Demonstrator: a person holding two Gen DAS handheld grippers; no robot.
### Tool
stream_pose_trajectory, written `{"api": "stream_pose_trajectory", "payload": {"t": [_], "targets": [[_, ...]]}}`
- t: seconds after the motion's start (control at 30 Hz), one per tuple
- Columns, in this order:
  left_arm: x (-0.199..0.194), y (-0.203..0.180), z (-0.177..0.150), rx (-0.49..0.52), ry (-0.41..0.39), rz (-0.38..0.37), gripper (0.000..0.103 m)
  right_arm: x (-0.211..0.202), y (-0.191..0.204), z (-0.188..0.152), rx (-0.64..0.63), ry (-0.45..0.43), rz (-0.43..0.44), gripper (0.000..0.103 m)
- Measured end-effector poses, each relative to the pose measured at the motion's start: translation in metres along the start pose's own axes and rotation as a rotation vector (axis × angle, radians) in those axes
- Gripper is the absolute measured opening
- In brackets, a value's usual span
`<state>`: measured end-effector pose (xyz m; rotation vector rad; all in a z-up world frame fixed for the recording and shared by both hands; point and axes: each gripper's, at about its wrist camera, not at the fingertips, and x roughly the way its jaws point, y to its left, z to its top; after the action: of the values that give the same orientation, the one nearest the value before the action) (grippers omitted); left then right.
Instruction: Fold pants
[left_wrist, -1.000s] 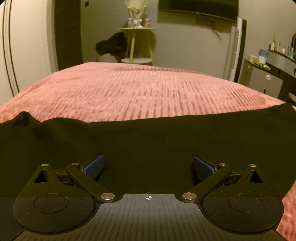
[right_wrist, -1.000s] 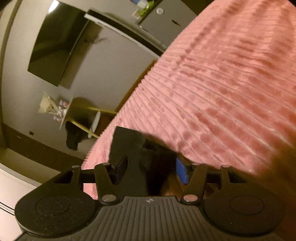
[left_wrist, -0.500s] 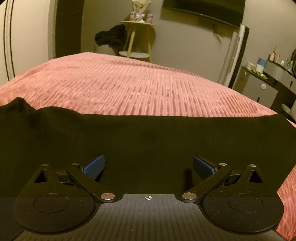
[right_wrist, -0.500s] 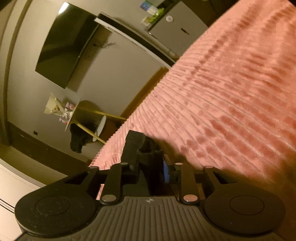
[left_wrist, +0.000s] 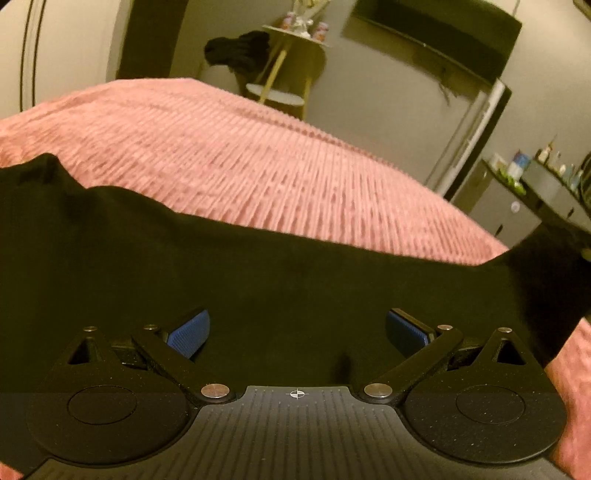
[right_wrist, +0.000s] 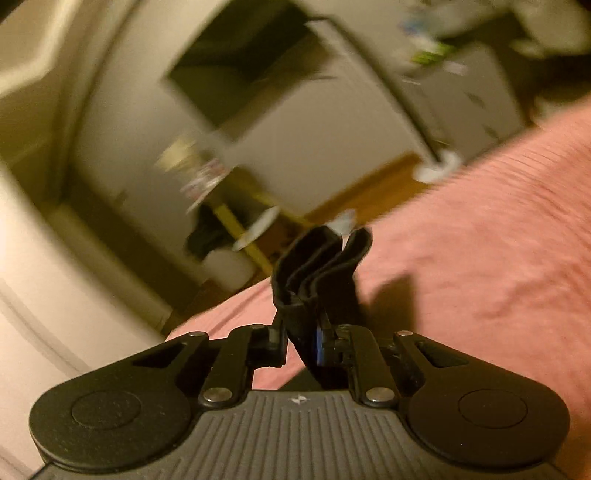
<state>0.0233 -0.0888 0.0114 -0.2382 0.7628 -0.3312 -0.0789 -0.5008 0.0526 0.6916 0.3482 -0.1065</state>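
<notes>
right wrist | pants pinched in right tool | closing

The left wrist view sits low and close over the black pants, looking along its gripper across the pink ribbed bed toward the far wall. The right wrist view, rolled and motion-blurred, looks from higher over the same bed. Both share the small side table, the dark wall screen and the cabinet.
</notes>
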Motion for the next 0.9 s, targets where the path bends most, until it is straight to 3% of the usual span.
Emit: {"api": "stream_pose_trajectory", "payload": {"t": [0.13, 0.27, 0.4, 0.47, 0.63, 0.77, 0.83, 0.9], "targets": [[-0.014, 0.004, 0.002, -0.008, -0.027, 0.0, 0.103, 0.014, 0.065, -0.053, -0.2, 0.072, 0.057, 0.014], [-0.026, 0.012, 0.003, -0.018, -0.053, 0.0, 0.103, 0.035, 0.103, -0.119, -0.318, 0.232, 0.098, 0.014], [-0.03, 0.02, 0.002, -0.014, -0.065, -0.029, 0.103, 0.052, 0.122, -0.175, -0.462, 0.407, 0.065, 0.014], [-0.024, 0.024, 0.0, -0.027, -0.049, -0.04, 0.103, 0.061, 0.126, -0.186, -0.515, 0.456, 0.026, 0.015], [-0.011, 0.036, -0.006, -0.105, 0.012, -0.11, 0.103, 0.065, 0.114, -0.167, -0.375, 0.529, 0.049, 0.023], [-0.008, 0.043, -0.008, -0.134, 0.025, -0.15, 0.103, 0.046, 0.097, -0.149, -0.152, 0.58, 0.137, 0.043], [-0.006, 0.044, -0.009, -0.152, 0.032, -0.177, 0.103, 0.034, 0.088, -0.138, -0.085, 0.548, 0.148, 0.044], [-0.003, 0.045, -0.01, -0.18, 0.044, -0.215, 0.103, 0.023, 0.084, -0.127, -0.094, 0.46, 0.093, 0.043]]}}
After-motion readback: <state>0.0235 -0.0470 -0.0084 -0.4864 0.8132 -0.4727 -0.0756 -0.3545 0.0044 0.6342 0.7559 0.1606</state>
